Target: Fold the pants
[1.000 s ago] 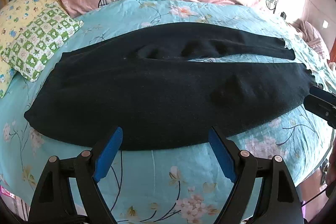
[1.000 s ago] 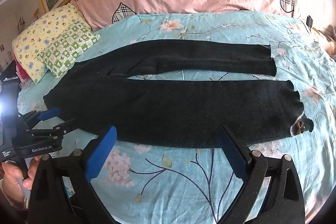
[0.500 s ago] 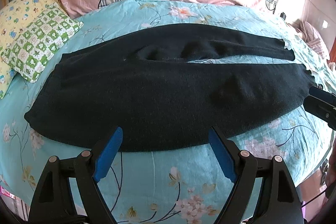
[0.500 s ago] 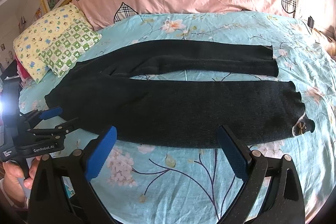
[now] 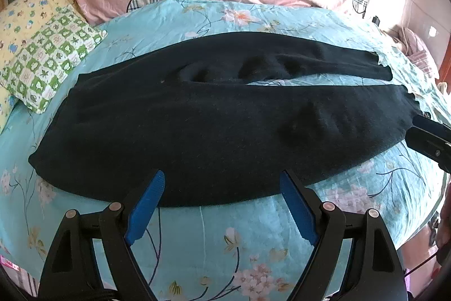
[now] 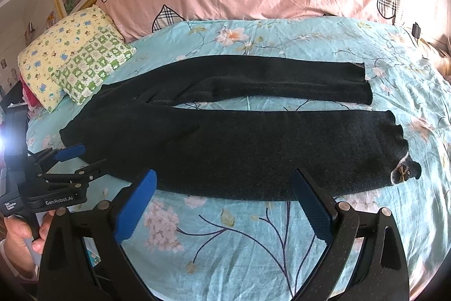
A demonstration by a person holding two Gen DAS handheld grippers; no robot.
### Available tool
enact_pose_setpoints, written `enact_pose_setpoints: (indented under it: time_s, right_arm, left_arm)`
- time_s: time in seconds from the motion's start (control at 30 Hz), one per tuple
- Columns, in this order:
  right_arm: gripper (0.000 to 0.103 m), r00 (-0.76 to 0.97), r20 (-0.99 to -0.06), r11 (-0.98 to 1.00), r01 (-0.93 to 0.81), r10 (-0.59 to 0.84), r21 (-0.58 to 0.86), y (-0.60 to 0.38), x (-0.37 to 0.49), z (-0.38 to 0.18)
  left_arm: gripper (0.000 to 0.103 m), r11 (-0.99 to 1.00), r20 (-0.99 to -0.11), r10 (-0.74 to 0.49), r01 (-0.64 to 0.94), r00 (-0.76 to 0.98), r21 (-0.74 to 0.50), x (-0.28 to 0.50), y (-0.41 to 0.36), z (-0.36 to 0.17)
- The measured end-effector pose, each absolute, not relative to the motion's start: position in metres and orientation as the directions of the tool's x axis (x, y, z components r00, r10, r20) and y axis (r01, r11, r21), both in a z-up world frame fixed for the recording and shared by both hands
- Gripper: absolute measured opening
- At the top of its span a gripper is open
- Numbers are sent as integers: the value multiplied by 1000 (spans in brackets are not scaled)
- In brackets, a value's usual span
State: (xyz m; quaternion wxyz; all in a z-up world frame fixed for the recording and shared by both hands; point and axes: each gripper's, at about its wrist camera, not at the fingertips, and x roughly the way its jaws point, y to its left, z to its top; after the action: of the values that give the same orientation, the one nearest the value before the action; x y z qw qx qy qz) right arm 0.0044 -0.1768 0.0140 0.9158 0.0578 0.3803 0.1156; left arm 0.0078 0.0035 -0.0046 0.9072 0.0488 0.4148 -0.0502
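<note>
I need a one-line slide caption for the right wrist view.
Open right gripper above black knitted pants spread flat on a turquoise floral bedsheet.

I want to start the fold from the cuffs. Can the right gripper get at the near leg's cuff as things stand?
Probably yes. The right gripper is open and empty, and the near cuff of the pants lies flat on the bedsheet to its right, with nothing on or beside it.

Two wrist fisheyes, low at bed's near edge, facing the headboard.
Left wrist view sits nearer the waist end, right nearer the cuffs; both share black knit pants (image 5: 214, 129) (image 6: 239, 148) on turquoise floral sheet (image 5: 225, 233) (image 6: 253, 239).
</note>
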Motion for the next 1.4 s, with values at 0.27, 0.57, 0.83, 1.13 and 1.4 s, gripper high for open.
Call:
enact_pose_setpoints:
  time_s: [0.27, 0.57, 0.83, 1.13, 1.4]
  right_arm:
    - [97, 679, -687, 966, -170, 259, 196, -179, 7, 13]
    - [97, 678, -686, 964, -163, 263, 208, -180, 8, 14]
    - [97, 681, -683, 963, -143, 265, 230, -191, 11, 17]
    - [97, 695, -674, 964, -113, 248, 239, -213, 26, 24]
    - [97, 715, -663, 967, -79, 224, 241, -248, 57, 32]
  left_arm:
    - [84, 988, -761, -72, 149, 645, 33, 11, 4, -5]
    - [84, 985, -767, -84, 171, 636, 35, 17, 4, -5]
    - [84, 978, -769, -97, 202, 631, 43, 29, 2, -3]
    - [84, 969, -770, -135, 246, 623, 29, 54, -6, 1]
    - [84, 940, -781, -194, 339, 593, 25, 98, -23, 11]
